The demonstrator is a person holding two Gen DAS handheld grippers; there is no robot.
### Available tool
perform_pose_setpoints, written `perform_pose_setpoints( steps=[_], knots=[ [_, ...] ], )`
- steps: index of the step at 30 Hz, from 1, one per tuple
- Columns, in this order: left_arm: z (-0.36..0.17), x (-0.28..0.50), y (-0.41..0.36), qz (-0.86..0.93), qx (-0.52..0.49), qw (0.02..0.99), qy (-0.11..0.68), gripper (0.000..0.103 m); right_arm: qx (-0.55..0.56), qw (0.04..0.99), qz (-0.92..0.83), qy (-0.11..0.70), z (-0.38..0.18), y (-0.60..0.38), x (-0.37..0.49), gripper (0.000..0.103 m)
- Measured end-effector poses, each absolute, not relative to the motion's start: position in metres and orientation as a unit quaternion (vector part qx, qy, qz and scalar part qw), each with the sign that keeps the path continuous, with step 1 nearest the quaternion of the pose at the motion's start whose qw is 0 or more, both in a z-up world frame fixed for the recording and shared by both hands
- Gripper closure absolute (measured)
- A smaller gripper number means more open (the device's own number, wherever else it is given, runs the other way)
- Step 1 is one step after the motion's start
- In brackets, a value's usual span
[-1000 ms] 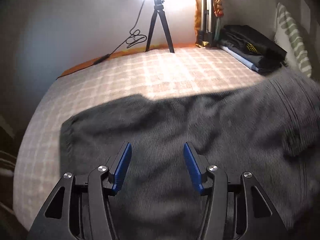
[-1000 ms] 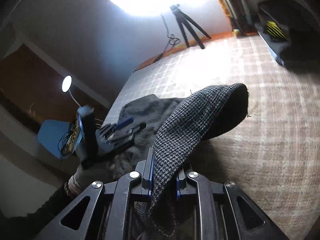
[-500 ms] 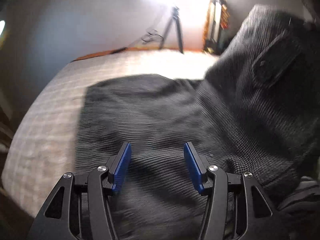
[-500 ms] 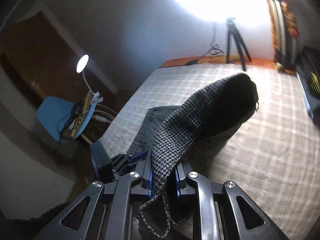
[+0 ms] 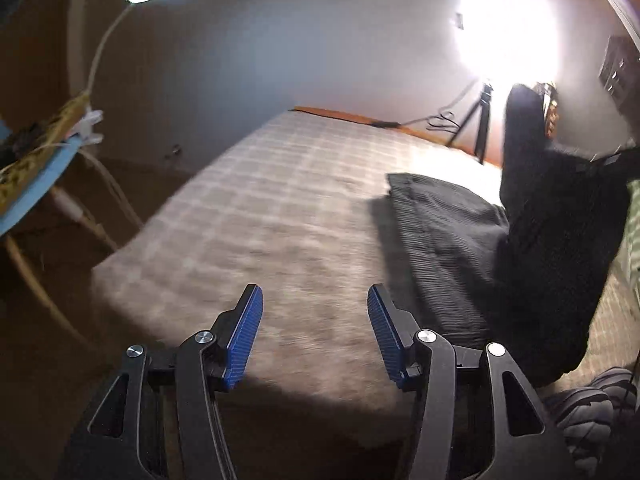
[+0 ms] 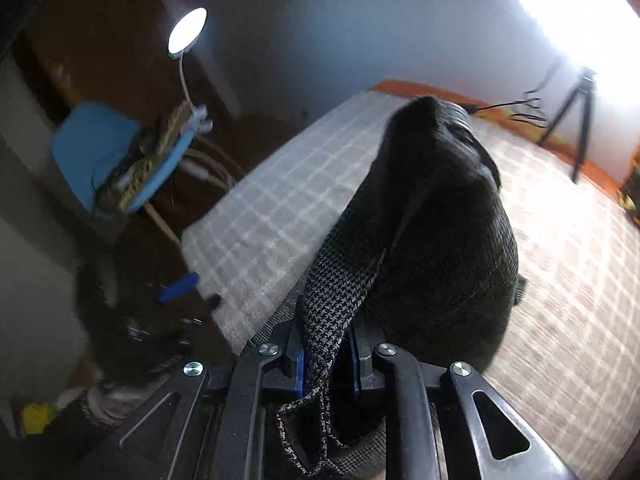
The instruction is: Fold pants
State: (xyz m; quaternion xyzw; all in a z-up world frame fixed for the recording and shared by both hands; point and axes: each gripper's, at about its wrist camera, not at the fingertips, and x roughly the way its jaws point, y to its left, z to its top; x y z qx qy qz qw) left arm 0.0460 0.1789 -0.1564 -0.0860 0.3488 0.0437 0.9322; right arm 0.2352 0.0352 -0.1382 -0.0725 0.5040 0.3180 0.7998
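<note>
The dark grey houndstooth pants (image 6: 432, 224) hang lifted above the checked bed (image 6: 280, 216). My right gripper (image 6: 326, 356) is shut on an edge of the pants, and the cloth bulges up in front of it. In the left wrist view the pants (image 5: 532, 232) rise in a tall fold at the right, with a flat part lying on the bed (image 5: 280, 208). My left gripper (image 5: 314, 316) is open and empty over the bed's near left corner, left of the pants. It shows blurred at the lower left of the right wrist view (image 6: 180, 292).
A blue chair (image 6: 92, 152) with a clip lamp (image 6: 188, 32) and cables stands left of the bed. A tripod (image 5: 480, 116) and cord stand at the far wall under a bright light. A striped cloth (image 5: 632, 232) lies at the right edge.
My left gripper has swung left off the pants to the bed's corner, still open. My right gripper has carried the held pants edge up and leftward, so the cloth stands taller.
</note>
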Motion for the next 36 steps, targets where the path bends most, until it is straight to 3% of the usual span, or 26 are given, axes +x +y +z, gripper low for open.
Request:
perform_pose_setpoints(
  steps=[12,16,19,25,29,36],
  knots=[
    [-0.149,0.037,0.194,0.047,-0.093,0.935,0.338,0.049,-0.121,0.769,0.308,0.546,-0.201,0.092,0.251,0.086],
    [-0.141,0.037,0.189,0.039,-0.095,0.938,0.331,0.049,-0.102,0.755,0.363,0.536,-0.194,0.091,0.248,0.052],
    [-0.131,0.037,0.18,0.03,-0.09,0.943,0.32,0.049,-0.07,0.76,0.401,0.507,-0.174,0.072,0.239,0.041],
    [-0.104,0.039,0.145,-0.01,-0.058,0.956,0.286,0.049,-0.003,0.808,0.357,0.469,-0.154,-0.007,0.247,0.04],
    [-0.097,0.054,0.109,-0.055,-0.027,0.958,0.281,0.049,0.044,0.823,0.309,0.475,-0.161,-0.05,0.271,0.051],
    [-0.126,0.093,0.076,-0.051,0.04,0.946,0.318,0.049,-0.034,0.83,0.273,0.484,-0.197,-0.038,0.29,0.054]
  ],
)
